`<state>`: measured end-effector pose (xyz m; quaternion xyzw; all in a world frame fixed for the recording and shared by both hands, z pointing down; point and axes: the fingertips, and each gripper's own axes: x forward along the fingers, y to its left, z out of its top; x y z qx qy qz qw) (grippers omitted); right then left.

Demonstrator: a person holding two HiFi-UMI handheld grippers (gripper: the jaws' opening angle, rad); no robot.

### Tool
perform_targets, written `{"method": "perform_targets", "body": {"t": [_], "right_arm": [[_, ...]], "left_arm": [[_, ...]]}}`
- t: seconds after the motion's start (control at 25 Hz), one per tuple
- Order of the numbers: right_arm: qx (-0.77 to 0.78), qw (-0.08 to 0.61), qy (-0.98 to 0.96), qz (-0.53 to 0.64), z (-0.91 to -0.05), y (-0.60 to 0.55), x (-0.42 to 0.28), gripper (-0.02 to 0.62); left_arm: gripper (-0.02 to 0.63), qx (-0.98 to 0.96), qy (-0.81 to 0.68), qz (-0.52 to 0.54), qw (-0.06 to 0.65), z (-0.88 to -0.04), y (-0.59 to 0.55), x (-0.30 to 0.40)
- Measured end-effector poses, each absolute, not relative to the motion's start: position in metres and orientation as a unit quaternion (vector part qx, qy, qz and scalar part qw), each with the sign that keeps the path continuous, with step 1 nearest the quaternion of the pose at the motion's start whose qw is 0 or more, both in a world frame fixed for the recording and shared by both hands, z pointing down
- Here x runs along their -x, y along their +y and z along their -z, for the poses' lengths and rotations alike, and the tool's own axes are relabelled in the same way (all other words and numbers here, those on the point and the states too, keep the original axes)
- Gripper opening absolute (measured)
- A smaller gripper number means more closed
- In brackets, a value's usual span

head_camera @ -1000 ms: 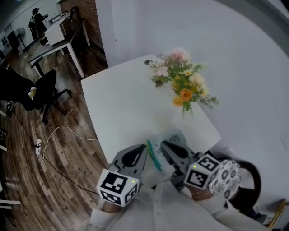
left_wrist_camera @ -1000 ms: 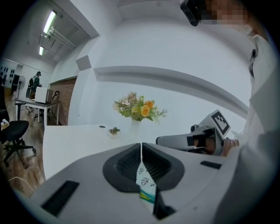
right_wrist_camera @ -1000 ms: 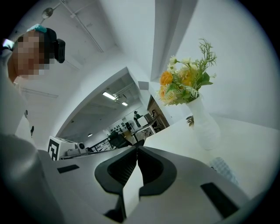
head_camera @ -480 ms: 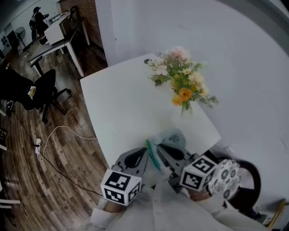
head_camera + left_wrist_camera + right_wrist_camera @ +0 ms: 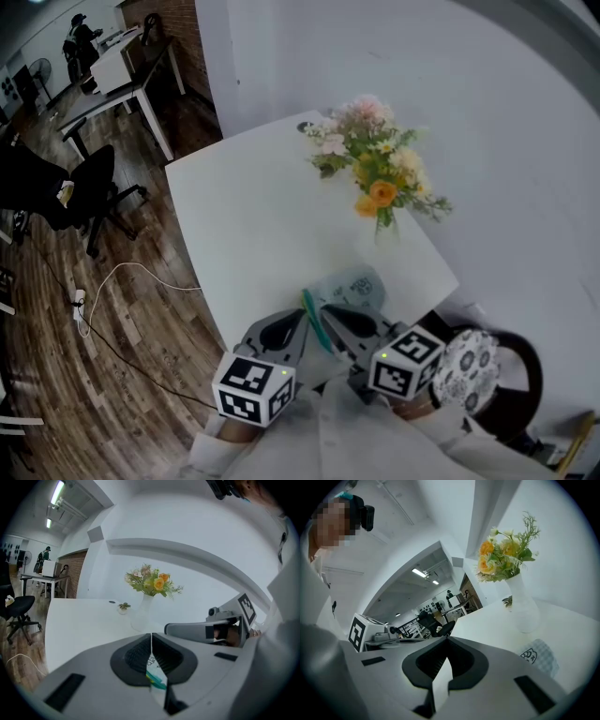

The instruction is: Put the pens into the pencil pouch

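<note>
A pale checked pencil pouch (image 5: pixel 352 284) with a bear print lies at the near edge of the white table (image 5: pixel 253 216). Its teal zipper band (image 5: pixel 310 317) rises between my two grippers. My left gripper (image 5: pixel 302 319) is shut on the pouch's thin edge, and the teal zipper (image 5: pixel 157 679) shows just below its pads (image 5: pixel 136 656). My right gripper (image 5: pixel 328 315) sits close beside it; its jaws have just closed on a pale fold of the pouch (image 5: pixel 440 686). The rest of the pouch (image 5: pixel 540 656) lies ahead on the right. No pen shows in any view.
A white vase of flowers (image 5: pixel 380 187) stands beyond the pouch, and a tiny potted plant (image 5: pixel 123 607) sits further back. The table's left edge drops to a wood floor with a cable (image 5: pixel 122 281) and an office chair (image 5: pixel 80 187). A patterned cushion (image 5: pixel 469 370) lies right of me.
Both grippers have sunk a little with the pouch edge between them. The right gripper's cube has shifted left, nearer the left gripper.
</note>
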<state>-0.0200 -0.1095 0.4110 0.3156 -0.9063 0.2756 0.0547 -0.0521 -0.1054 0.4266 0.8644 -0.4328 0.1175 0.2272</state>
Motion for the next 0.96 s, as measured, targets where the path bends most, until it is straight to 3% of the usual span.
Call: {"method": "perform_targets", "body": {"t": [0.96], "right_arm": [[-0.324, 0.055, -0.898, -0.292, -0.4162, -0.1084, 0.0212, 0.008]], "left_arm": [[0.012, -0.866, -0.424, -0.118, 0.236, -0.4326, -0.1035, 0.0547]]}}
